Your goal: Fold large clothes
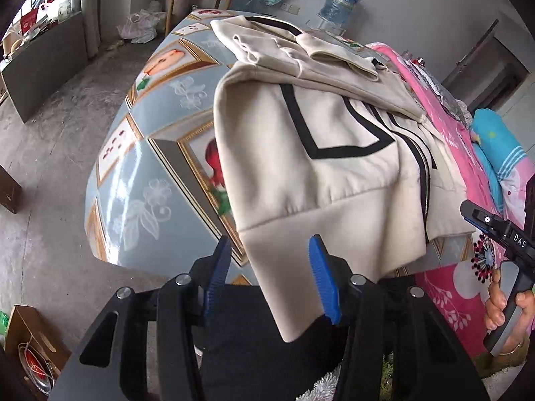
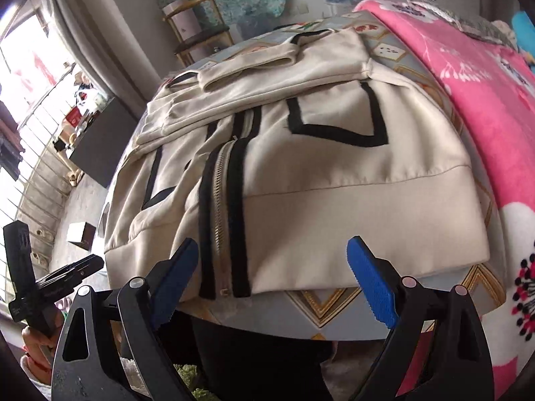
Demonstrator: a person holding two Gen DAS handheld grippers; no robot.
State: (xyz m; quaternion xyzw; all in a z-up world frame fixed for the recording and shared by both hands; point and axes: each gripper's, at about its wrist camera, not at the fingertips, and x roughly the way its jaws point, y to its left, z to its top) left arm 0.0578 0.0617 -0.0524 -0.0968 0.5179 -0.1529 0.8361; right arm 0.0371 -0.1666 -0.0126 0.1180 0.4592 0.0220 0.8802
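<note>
Jacket [image 2: 334, 180] lies flat, zipper [image 2: 222, 200] running toward hem nearest camera.

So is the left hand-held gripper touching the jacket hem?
Cannot tell. Left wrist view: the jacket hem hangs between the pads of the left hand-held gripper, clear of one, overlapping the other.

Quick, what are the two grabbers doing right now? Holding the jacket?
Left gripper: open; the cream jacket hem hangs between its fingers, not pinched.
Right gripper: open wide, holding nothing.
</note>
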